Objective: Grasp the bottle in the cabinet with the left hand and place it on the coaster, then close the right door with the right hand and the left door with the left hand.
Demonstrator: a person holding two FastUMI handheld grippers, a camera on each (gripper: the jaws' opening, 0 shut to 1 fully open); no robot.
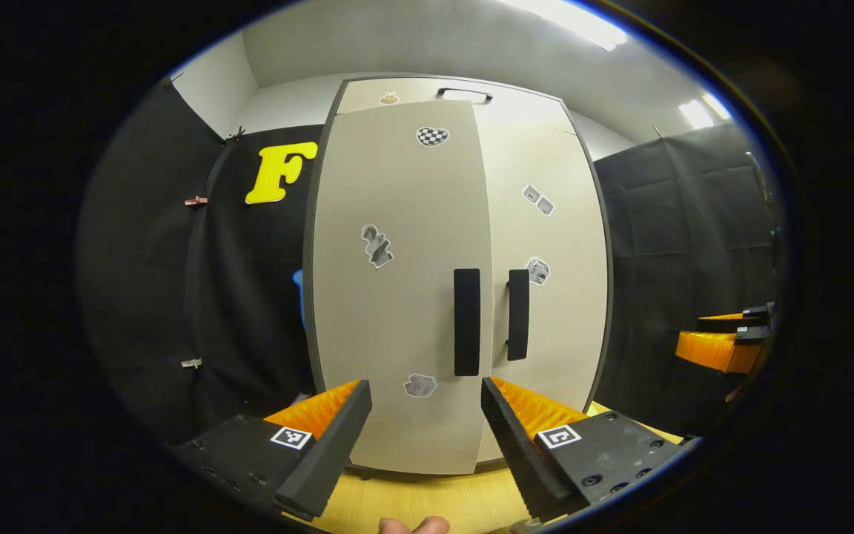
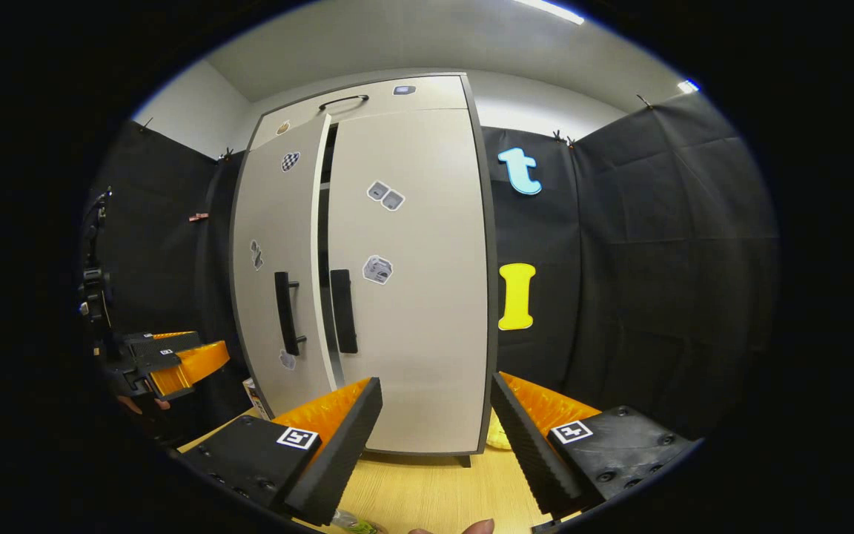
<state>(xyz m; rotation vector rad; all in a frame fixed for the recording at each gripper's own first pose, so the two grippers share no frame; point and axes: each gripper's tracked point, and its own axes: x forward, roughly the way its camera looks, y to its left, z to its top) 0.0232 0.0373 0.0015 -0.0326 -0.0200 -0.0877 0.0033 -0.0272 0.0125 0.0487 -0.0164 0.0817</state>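
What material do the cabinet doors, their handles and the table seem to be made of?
Cabinet doors: probably laminated board, matte beige, flat and even with a dark edge band. Door handles: black bars, plastic or coated metal; the look leaves it open. Table: light wood or wood-look laminate, with faint grain lines.

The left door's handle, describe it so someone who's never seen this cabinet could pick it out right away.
Find the tall pale cabinet standing against the black cloth wall; two dark vertical bar handles sit side by side near the seam where its doors meet. The left door handle is the one on the door that stands slightly ajar, so it juts forward of the right door handle.
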